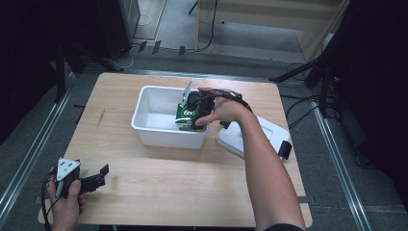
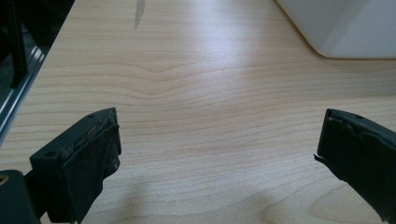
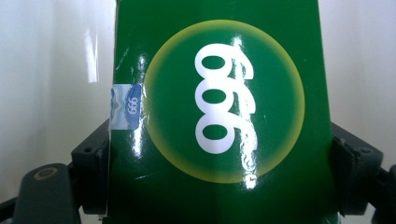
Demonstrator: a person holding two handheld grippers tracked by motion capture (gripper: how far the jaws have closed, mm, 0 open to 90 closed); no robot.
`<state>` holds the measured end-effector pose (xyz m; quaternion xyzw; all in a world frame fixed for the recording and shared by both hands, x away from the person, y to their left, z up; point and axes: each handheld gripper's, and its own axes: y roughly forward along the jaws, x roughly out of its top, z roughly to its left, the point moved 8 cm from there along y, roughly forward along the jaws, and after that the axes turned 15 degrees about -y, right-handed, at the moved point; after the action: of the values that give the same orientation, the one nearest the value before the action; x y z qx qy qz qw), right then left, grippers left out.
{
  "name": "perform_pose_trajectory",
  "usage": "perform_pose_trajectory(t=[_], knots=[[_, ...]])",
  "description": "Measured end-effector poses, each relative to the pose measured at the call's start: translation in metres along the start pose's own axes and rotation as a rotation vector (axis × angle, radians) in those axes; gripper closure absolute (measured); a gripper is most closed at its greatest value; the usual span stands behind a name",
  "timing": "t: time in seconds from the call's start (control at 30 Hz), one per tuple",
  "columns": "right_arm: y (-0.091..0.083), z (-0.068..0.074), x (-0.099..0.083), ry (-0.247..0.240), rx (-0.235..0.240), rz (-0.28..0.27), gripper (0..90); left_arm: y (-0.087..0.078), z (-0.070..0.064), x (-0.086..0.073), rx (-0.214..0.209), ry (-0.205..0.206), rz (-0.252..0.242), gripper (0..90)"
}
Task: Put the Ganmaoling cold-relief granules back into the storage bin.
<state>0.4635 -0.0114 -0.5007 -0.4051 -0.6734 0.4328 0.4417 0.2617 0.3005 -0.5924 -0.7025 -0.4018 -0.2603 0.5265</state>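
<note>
A green box (image 1: 186,115) with a white "999" mark in a yellow ring is held inside the white plastic bin (image 1: 155,96) at its right end. My right gripper (image 1: 191,111) is shut on it; in the right gripper view the box (image 3: 219,116) sits between both jaws, which press its two sides. My left gripper (image 1: 98,177) rests low at the table's front left corner, open, with bare wood between its fingers (image 2: 84,158). The bin's corner (image 2: 345,28) shows at the top right of the left gripper view.
A white bin lid (image 1: 233,139) with a black clasp lies right of the bin, partly under the person's forearm. The wooden table (image 1: 183,187) has open surface in front of the bin. Cables and dark stands crowd the floor beyond.
</note>
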Motion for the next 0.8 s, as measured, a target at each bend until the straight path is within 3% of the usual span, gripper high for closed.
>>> perform_pose_trajectory(t=[0.37,0.8], knots=[[0.012,0.002,0.000,-0.012,0.014,0.043,15.3,0.000,0.000,0.000,0.001,0.001,-0.002,0.2],[0.013,0.001,0.001,-0.012,0.018,0.067,14.9,0.000,0.000,0.000,0.000,-0.001,0.000,0.2]])
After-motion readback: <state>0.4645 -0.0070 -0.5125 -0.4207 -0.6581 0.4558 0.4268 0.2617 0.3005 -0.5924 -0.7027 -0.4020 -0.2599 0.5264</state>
